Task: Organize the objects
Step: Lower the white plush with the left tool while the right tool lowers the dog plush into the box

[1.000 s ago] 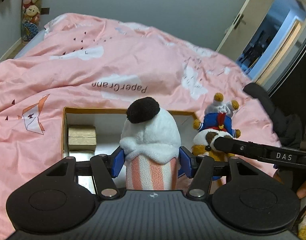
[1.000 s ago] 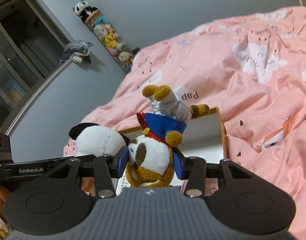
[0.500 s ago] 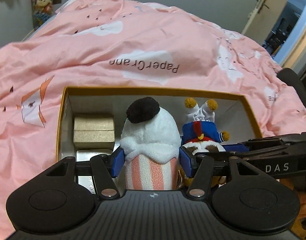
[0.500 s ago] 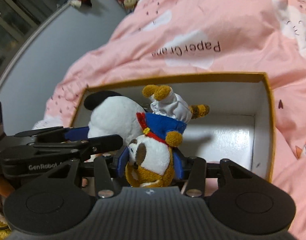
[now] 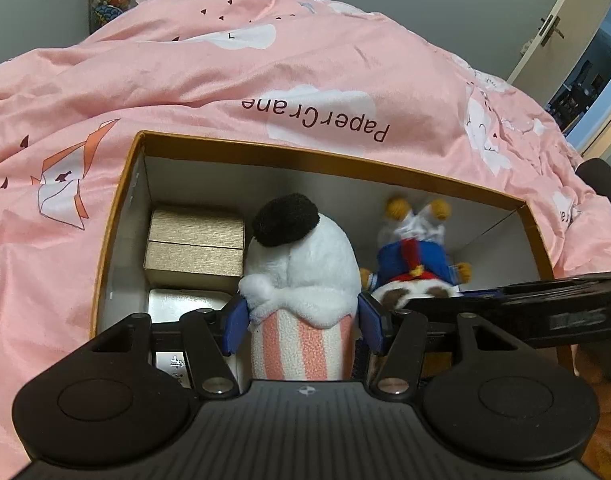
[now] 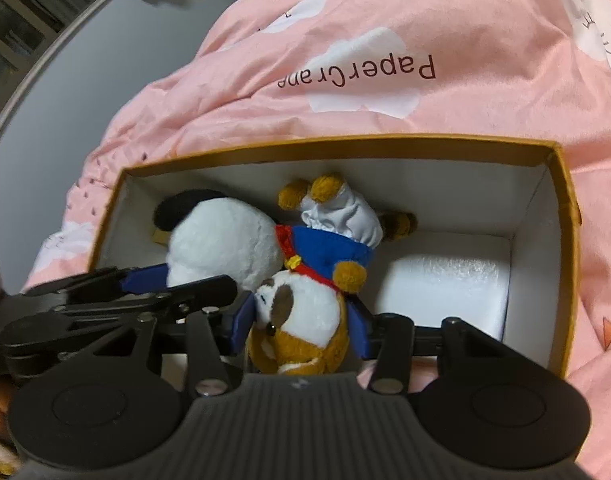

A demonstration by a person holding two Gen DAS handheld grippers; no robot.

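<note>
The cupcake plush (image 5: 301,280) is gripped by the left claw (image 5: 301,322) and the dog plush (image 6: 305,304) by the right claw (image 6: 301,322), both lowered into the box (image 6: 565,208), the dog at 3 o'clock of the cupcake, for side-by-side storage beside gold cartons (image 5: 195,248).

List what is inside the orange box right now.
In the box: two gold boxes, a silver one nearer, and both held toys, the cupcake plush and dog plush. The floor under the toys is hidden.

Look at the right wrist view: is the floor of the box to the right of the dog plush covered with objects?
No: right of the dog plush, the box floor is bare white.
</note>
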